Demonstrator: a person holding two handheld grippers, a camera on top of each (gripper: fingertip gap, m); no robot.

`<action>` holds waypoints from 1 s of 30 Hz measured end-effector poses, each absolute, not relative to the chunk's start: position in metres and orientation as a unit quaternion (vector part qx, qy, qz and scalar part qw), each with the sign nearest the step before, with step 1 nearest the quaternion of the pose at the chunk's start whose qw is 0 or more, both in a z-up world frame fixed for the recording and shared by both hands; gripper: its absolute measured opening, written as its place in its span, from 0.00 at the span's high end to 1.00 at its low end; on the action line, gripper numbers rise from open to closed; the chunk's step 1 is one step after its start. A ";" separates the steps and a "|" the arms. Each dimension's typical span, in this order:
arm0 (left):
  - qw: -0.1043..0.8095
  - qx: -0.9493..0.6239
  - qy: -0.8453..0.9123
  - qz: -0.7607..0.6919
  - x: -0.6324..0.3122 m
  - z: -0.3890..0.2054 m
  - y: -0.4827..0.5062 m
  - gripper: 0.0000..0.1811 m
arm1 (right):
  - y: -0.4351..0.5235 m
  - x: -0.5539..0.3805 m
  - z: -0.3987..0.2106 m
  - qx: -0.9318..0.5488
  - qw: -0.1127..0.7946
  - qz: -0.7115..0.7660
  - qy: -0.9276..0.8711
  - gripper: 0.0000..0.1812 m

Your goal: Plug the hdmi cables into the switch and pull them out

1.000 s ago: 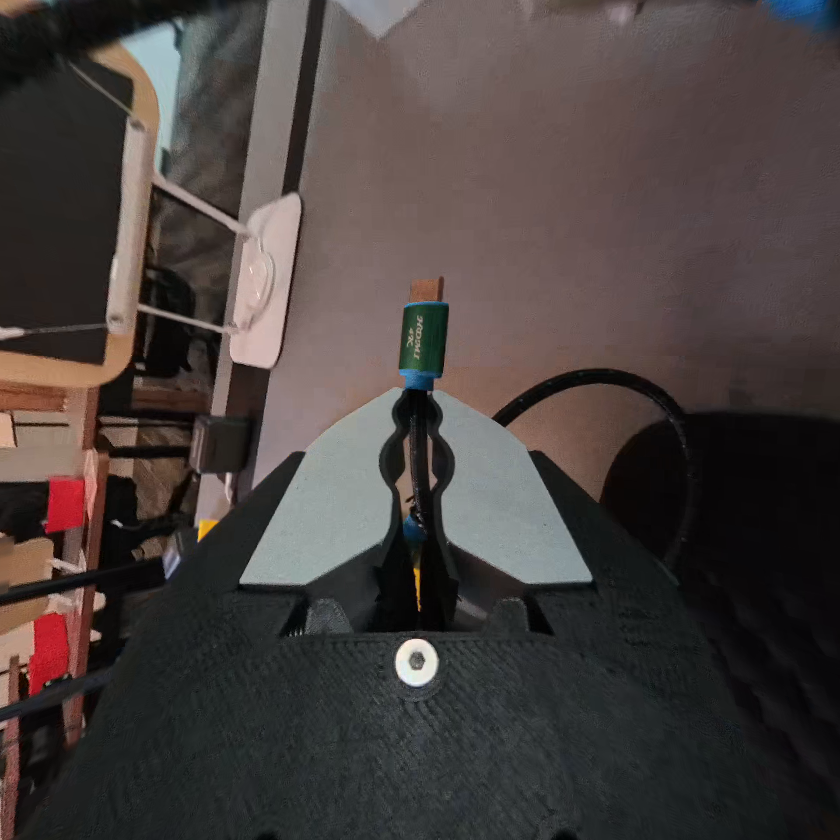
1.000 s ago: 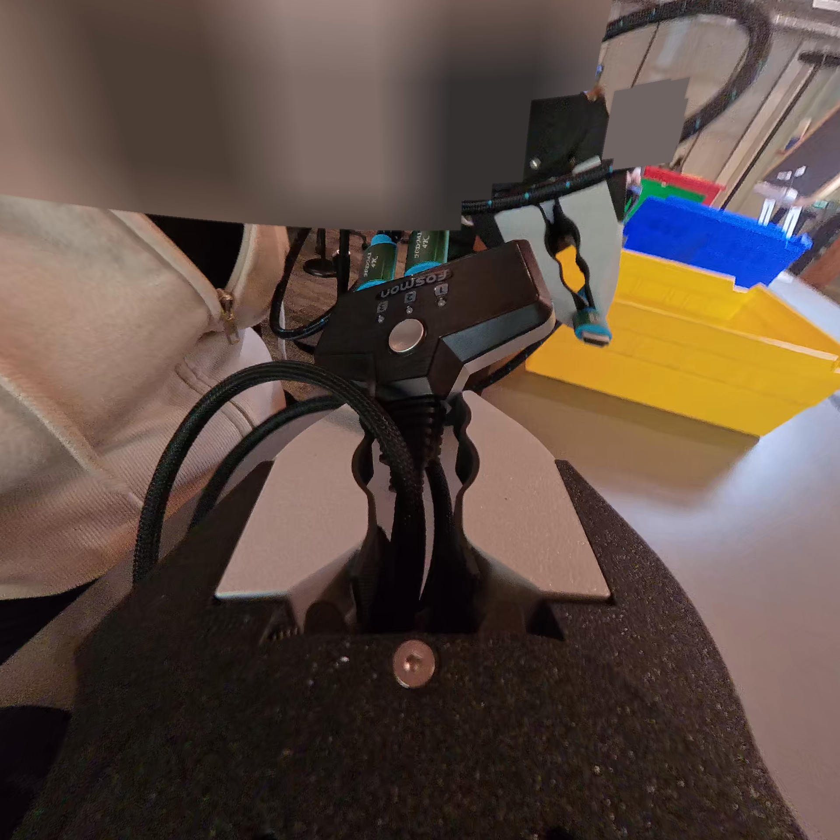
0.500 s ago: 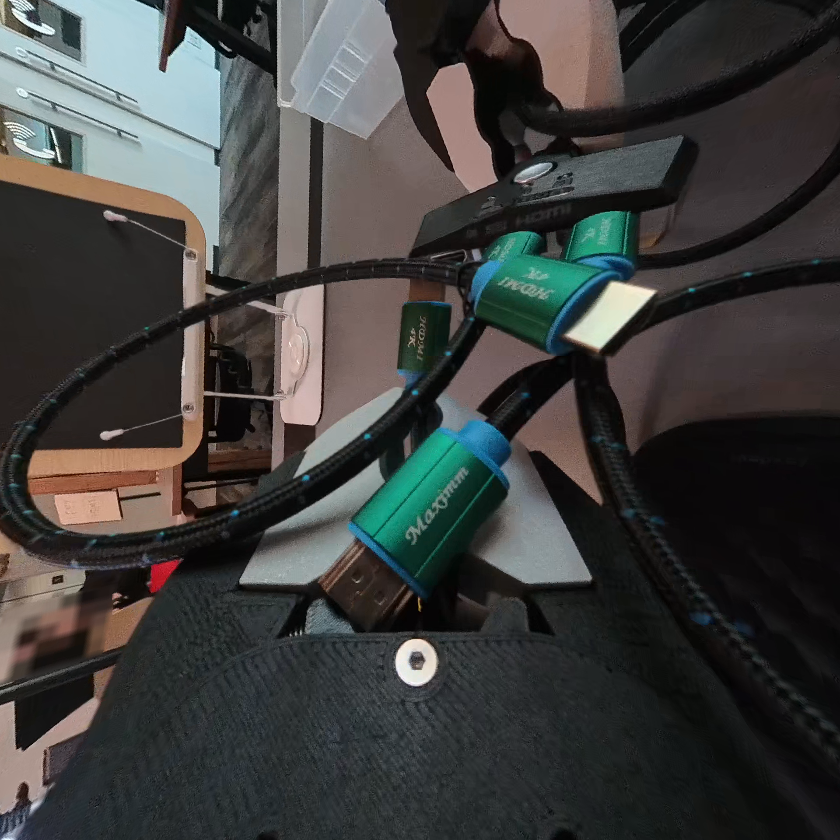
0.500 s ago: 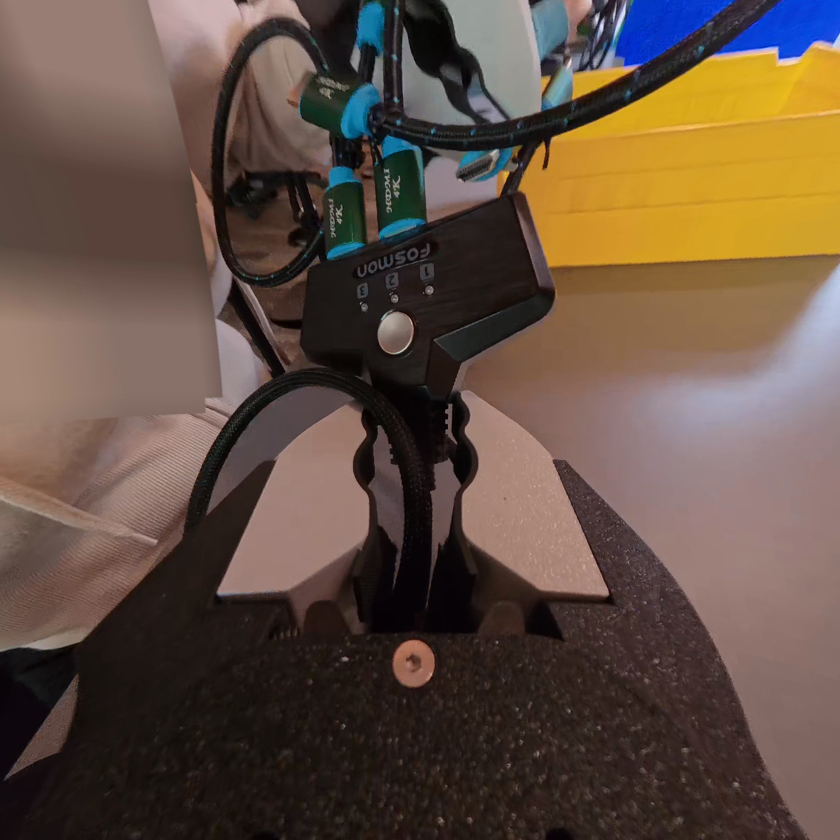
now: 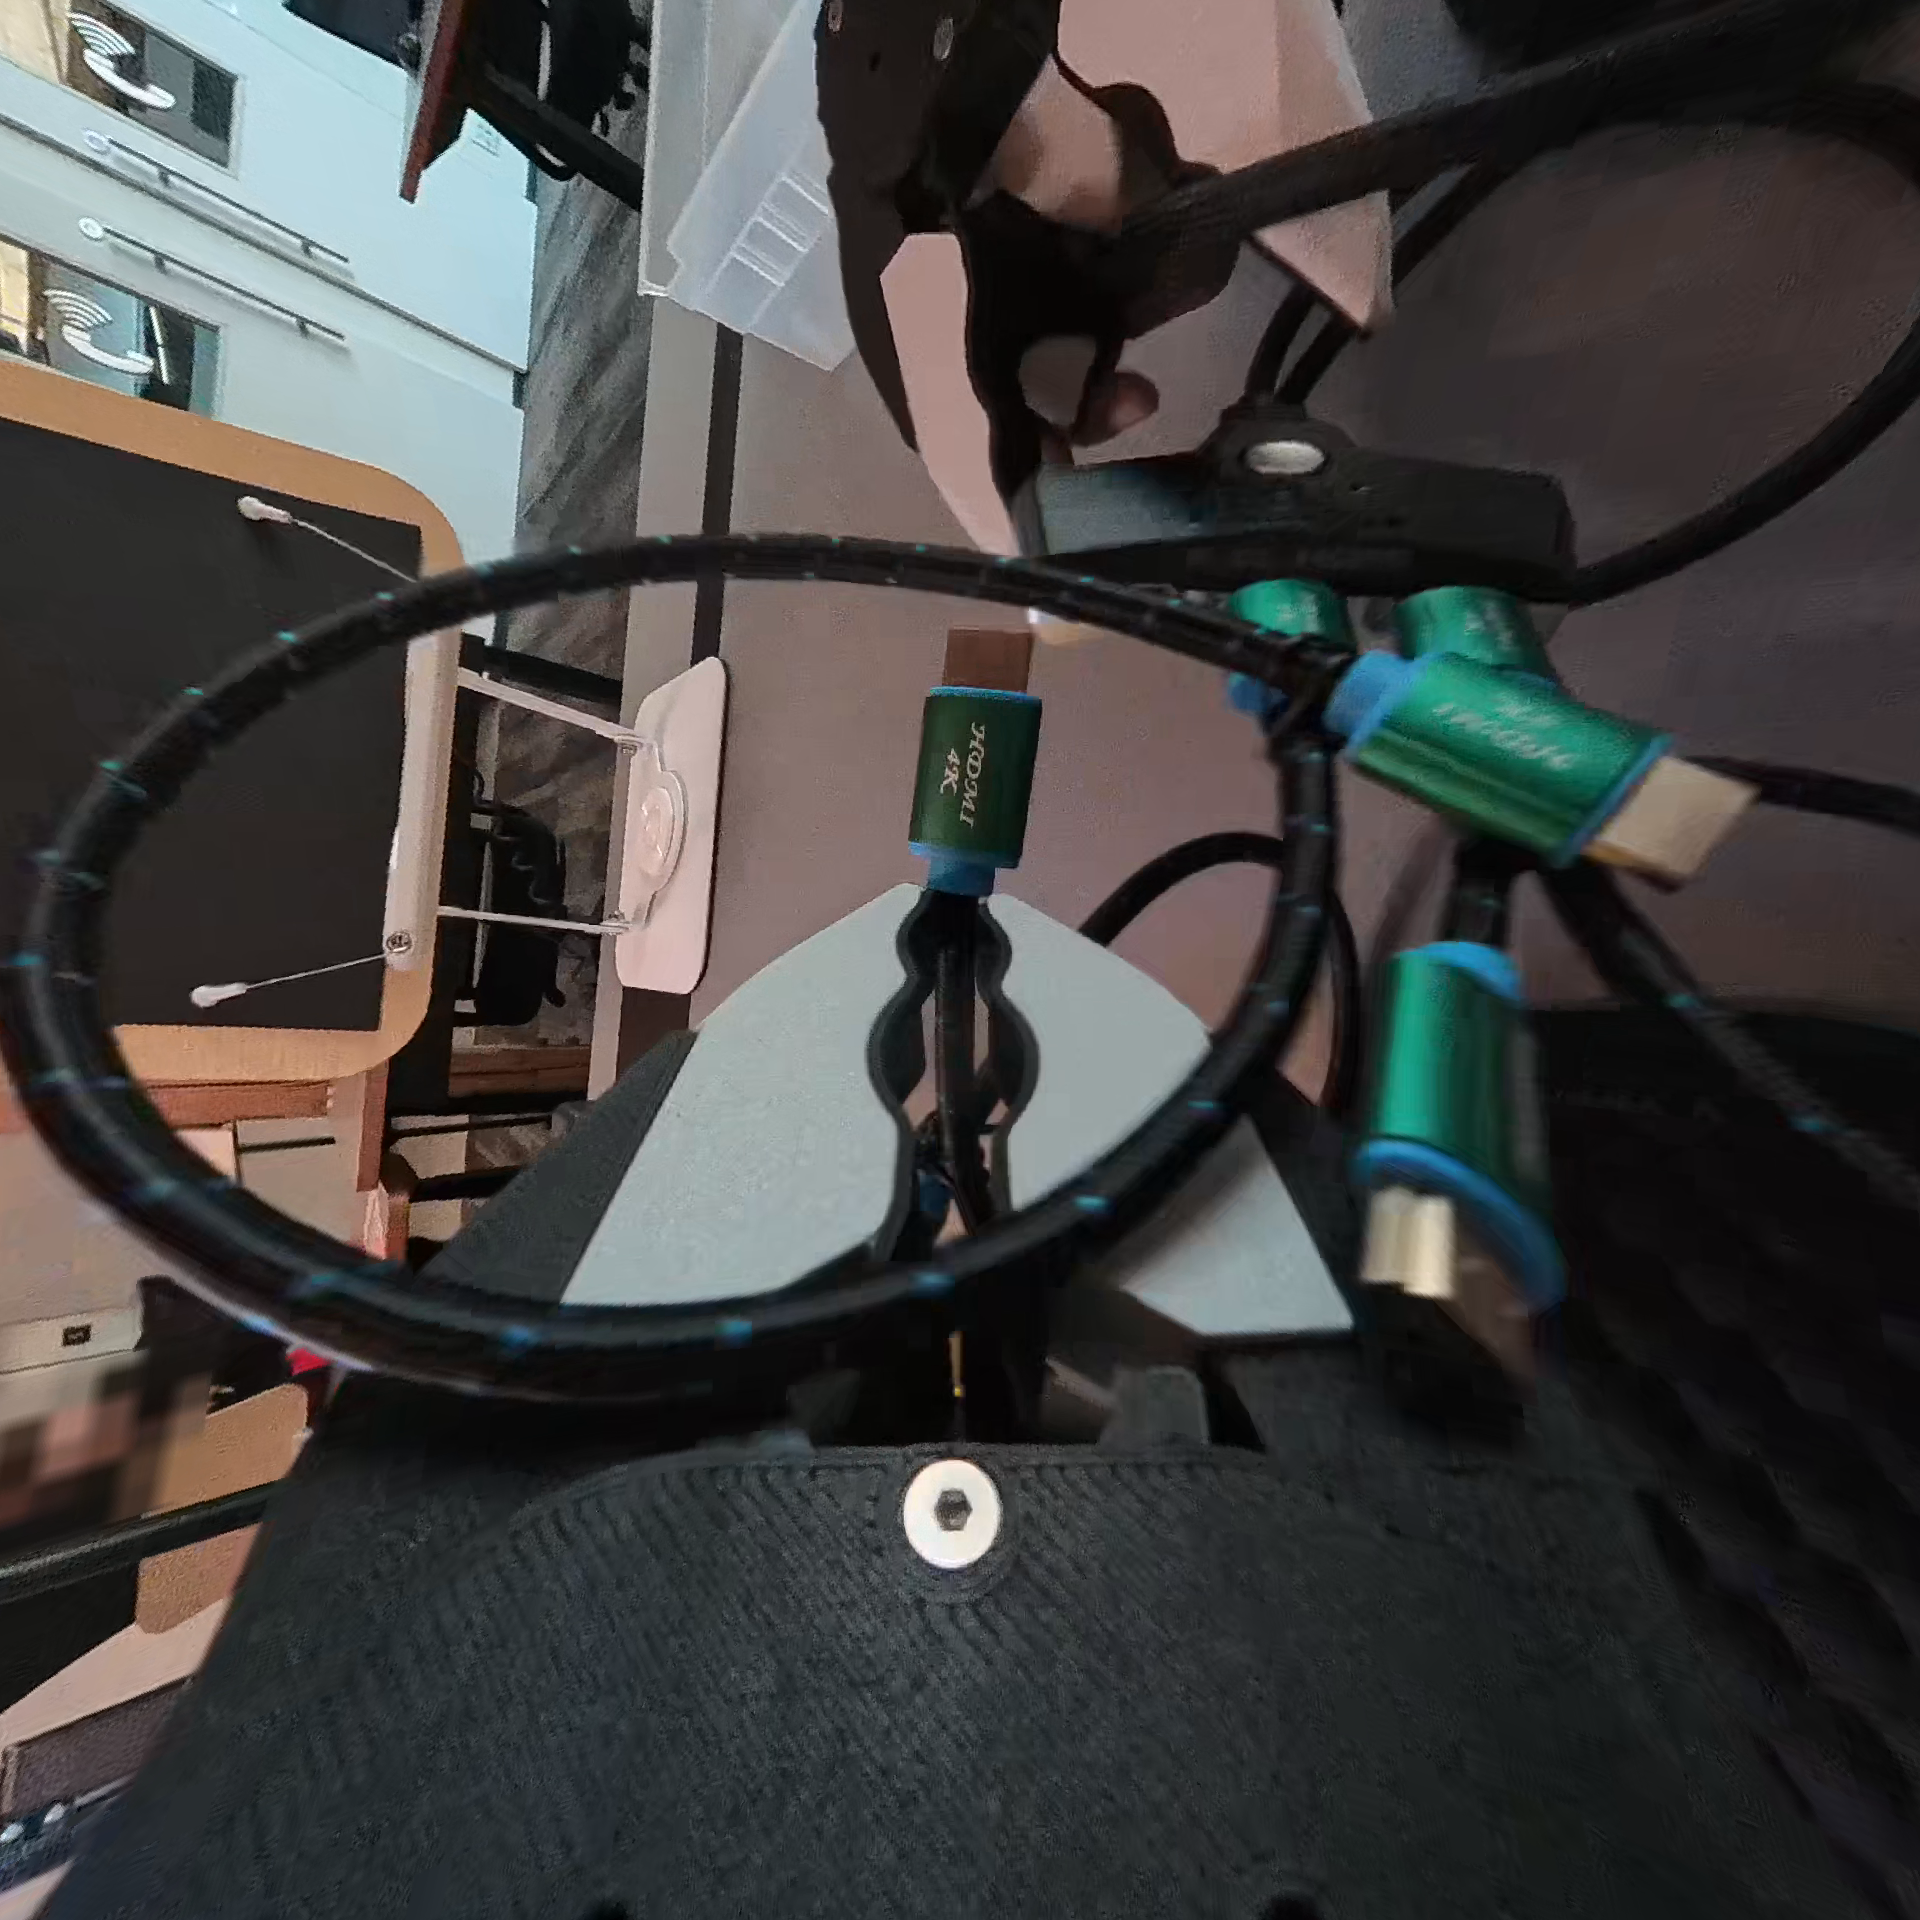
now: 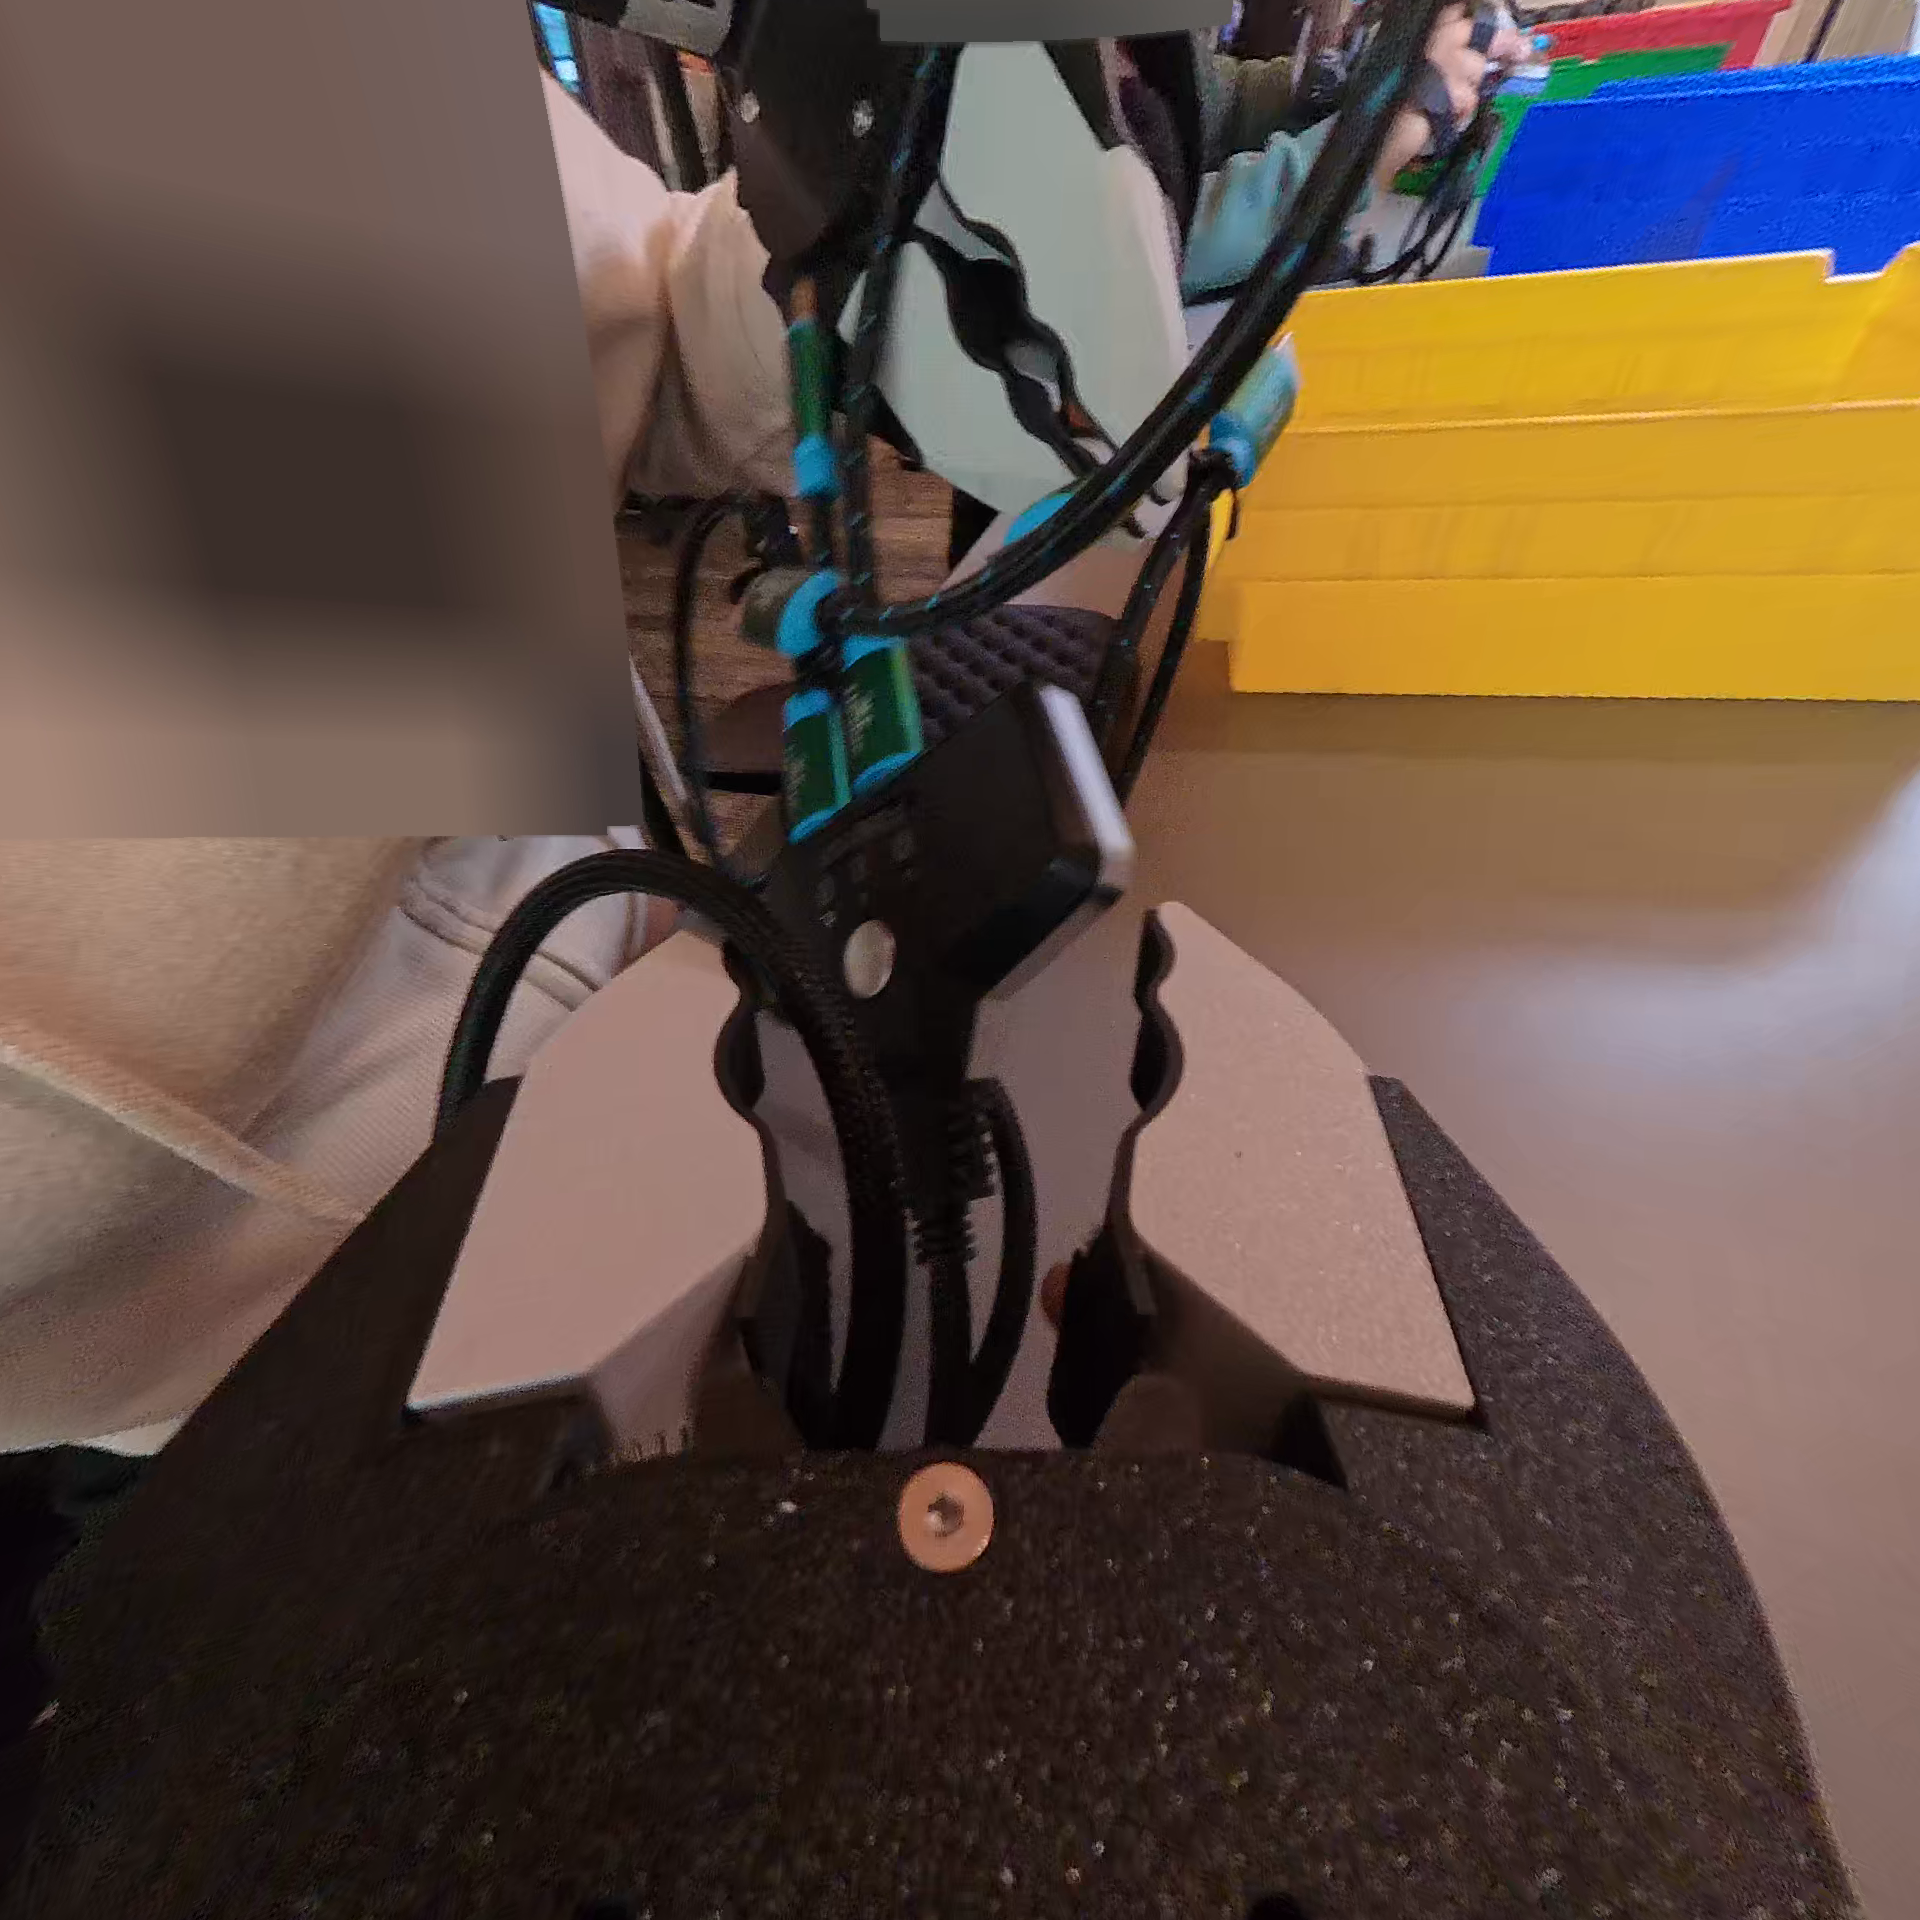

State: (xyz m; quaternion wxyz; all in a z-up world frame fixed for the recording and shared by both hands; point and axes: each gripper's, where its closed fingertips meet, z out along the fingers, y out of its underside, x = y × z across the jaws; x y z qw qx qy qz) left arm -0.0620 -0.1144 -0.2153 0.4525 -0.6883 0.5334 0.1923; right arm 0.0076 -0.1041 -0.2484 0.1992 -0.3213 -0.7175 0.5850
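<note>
Your left gripper (image 5: 961,914) is clamped on a green HDMI plug's (image 5: 974,777) cable; your right gripper (image 6: 945,997), jaws parted, cradles the switch (image 6: 951,862) loosely. Re-grip it, then align the plug squarely.

Switch: we see a black box, the switch (image 6: 940,873), tilted above the grey table, silver button facing us.
Plugged cables: two green plugs (image 6: 847,732) sit side by side in its far edge.
Free plug: a green connector (image 5: 974,779) stands upright, unplugged.
Loose ends: we see two more green connectors (image 5: 1507,764) dangling.
</note>
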 end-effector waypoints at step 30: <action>0.458 -0.702 0.505 0.206 -0.062 -0.215 -0.127 0.96 | -0.079 -0.003 -0.182 -0.276 0.338 0.449 -0.779 0.40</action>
